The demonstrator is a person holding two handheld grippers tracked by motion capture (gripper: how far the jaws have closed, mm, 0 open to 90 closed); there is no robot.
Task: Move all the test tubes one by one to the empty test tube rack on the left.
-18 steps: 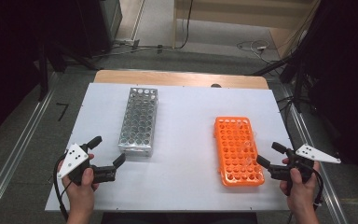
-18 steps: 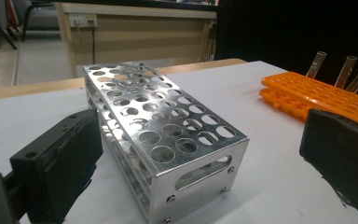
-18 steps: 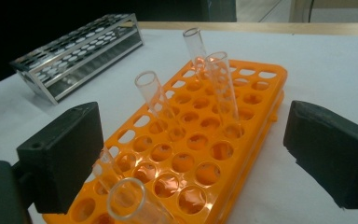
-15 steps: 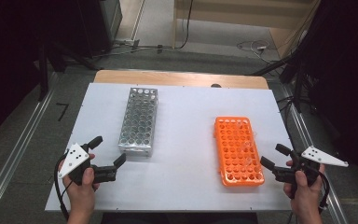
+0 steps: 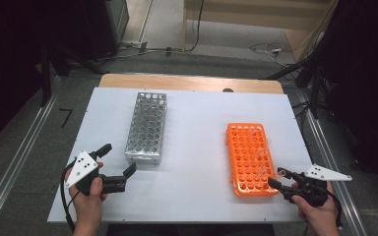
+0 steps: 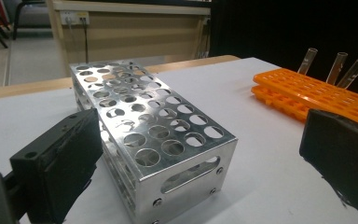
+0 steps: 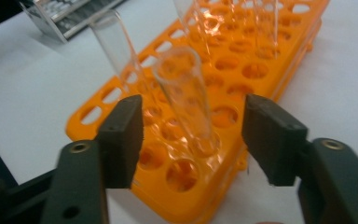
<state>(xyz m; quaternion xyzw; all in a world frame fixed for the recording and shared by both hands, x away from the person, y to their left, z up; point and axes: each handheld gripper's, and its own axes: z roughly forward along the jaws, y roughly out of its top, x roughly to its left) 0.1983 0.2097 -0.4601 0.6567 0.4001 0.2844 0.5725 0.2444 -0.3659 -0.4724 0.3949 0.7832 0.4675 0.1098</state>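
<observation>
Glass test tube [image 7: 186, 98] upright in orange rack [image 7: 279, 70] | mouth up | right hand-held gripper [image 7: 193, 135] straddles it, unclamped

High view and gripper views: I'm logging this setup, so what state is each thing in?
Orange rack: flat on table, holds a few tubes.
Nearest glass tube: upright, empty, between right gripper jaws, ungripped.
Metal rack: empty.
Left gripper: open, holding nothing.
</observation>
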